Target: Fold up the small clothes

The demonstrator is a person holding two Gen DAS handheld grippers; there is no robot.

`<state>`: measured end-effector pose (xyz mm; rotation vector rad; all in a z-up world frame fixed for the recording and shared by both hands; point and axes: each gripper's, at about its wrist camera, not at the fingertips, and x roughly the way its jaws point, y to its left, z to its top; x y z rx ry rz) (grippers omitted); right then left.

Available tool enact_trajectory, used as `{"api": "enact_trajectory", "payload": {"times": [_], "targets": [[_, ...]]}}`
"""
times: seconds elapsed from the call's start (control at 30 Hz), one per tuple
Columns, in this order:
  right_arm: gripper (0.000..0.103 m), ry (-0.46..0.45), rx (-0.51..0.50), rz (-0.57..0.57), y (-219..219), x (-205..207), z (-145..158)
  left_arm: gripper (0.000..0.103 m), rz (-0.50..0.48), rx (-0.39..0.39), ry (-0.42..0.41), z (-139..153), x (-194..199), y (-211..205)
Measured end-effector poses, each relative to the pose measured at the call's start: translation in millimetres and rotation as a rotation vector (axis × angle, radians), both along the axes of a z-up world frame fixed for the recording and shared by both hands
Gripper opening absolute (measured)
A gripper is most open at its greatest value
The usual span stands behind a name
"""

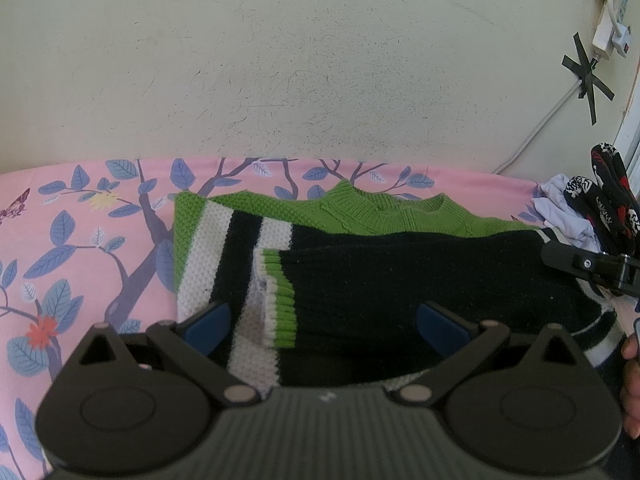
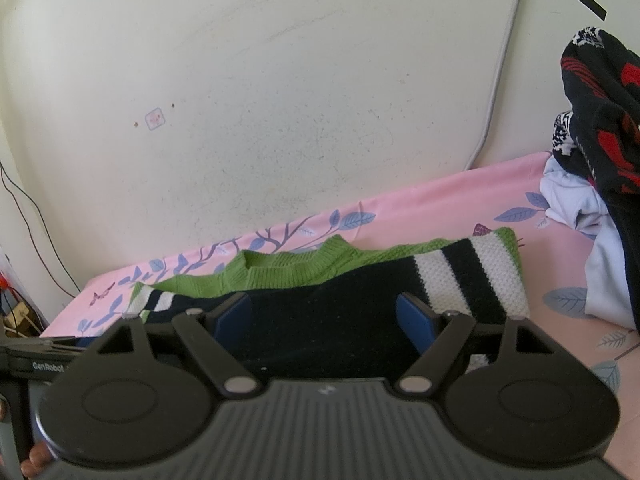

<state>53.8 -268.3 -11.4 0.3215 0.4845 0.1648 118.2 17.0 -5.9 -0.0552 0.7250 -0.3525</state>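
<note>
A small knit sweater, green at the collar with a black body and white and black striped sleeves, lies on the pink floral sheet. Both sleeves are folded in over the body; a green cuff lies on top. My left gripper is open, low over the sweater's near left part, its blue pads either side of the cuff. My right gripper is open over the black body, the striped sleeve just to its right. The right gripper also shows in the left wrist view.
A pile of other clothes, black with red print and white, sits at the right end of the bed against the cream wall. A taped cable and a power strip hang on the wall. The bed's left edge drops off.
</note>
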Motion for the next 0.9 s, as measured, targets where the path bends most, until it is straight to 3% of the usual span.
{"api": "enact_trajectory", "payload": {"times": [0.43, 0.53, 0.67, 0.83, 0.9], "targets": [[0.072, 0.067, -0.072, -0.022, 8.9, 7.4, -0.8, 0.103, -0.001, -0.009, 0.004, -0.2, 1.4, 4.1], [0.072, 0.005, -0.042, 0.003, 2.7, -29.8, 19.8, 0.103, 0.024, -0.019, -0.017, 11.5, -2.7, 13.4], [0.072, -0.047, -0.145, 0.056, -7.6, -105.5, 48.5, 0.103, 0.048, -0.123, -0.089, 42.8, -21.6, 40.3], [0.068, 0.038, -0.168, 0.140, -31.9, -192.2, 43.0, 0.103, 0.053, -0.232, -0.068, 68.2, -62.0, 73.2], [0.065, 0.083, -0.149, 0.163, -39.3, -223.1, 31.4, 0.103, 0.030, -0.199, -0.061, 69.6, -92.6, 83.2]]}}
